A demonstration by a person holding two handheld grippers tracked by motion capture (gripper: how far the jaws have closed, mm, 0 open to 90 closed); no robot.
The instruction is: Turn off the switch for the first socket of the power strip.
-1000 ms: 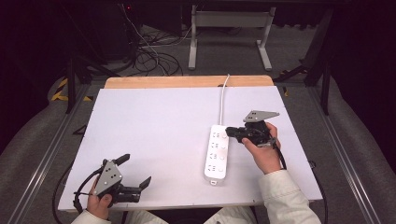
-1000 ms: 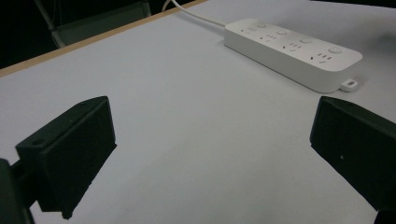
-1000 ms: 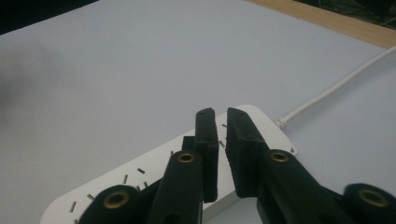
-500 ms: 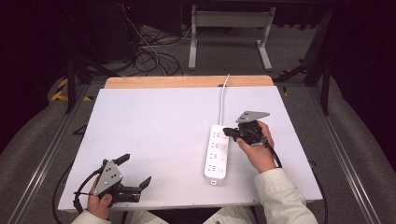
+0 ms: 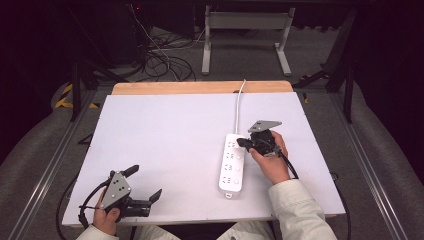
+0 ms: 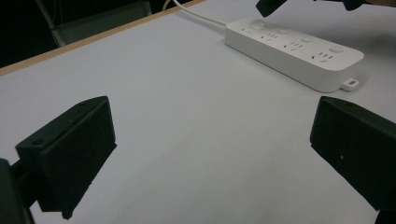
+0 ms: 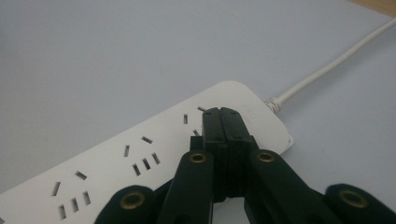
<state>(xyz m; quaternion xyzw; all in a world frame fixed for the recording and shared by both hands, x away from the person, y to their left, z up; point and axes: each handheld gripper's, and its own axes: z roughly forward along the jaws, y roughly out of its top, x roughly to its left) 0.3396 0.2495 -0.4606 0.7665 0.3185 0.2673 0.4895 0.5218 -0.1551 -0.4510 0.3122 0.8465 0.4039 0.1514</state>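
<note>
The white-topped bench [image 5: 165, 145] carries the same layout as a second ago: nothing on it has shifted. The white power strip [image 5: 232, 162] lies lengthwise on the right half of the bench, its white cord [image 5: 239, 107] running off the far edge, exactly where it lay before. What differs is the right gripper [image 5: 243, 142]: earlier it was held a little farther back and to the right of the strip's far end, and it has since come down and in toward the strip, so its tip now sits over the far end of the strip beside the outermost sockets. In the right gripper view its fingers [image 7: 219, 122] are pressed together with nothing between them, the tip right above the strip's top face; whether it touches the plastic cannot be told. The left gripper [image 5: 145, 192] has stayed at the near left corner of the bench, fingers [image 6: 70, 149] spread wide over bare surface.
</note>
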